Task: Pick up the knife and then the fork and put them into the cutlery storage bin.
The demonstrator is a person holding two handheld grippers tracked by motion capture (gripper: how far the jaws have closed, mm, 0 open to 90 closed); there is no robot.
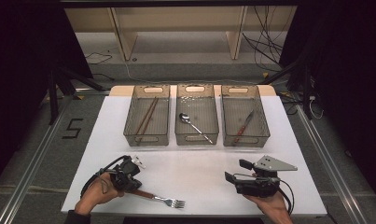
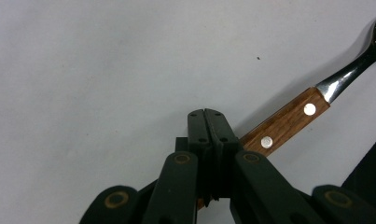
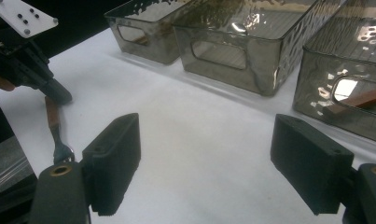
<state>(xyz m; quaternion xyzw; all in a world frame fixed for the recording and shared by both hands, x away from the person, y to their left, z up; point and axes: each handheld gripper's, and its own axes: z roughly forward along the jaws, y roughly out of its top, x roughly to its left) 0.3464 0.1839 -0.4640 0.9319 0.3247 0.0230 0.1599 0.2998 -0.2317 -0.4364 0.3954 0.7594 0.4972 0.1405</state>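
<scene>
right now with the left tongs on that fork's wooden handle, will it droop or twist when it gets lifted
The fork looks rigid, steel and riveted wood, so it likely won't bend. The left tongs pinch the handle's end, so the metal head may sag or pivot. The smooth handle could also slip.

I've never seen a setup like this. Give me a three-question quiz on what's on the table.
1. True or false: the left gripper is shut on the fork.
2. Which bin holds the spoon: A left, B middle, C right?
3. Are the right gripper's jaws open or shut?

Key: 1 true, on its wooden handle; 2 B, the middle bin; 3 open, nothing between them.
</scene>
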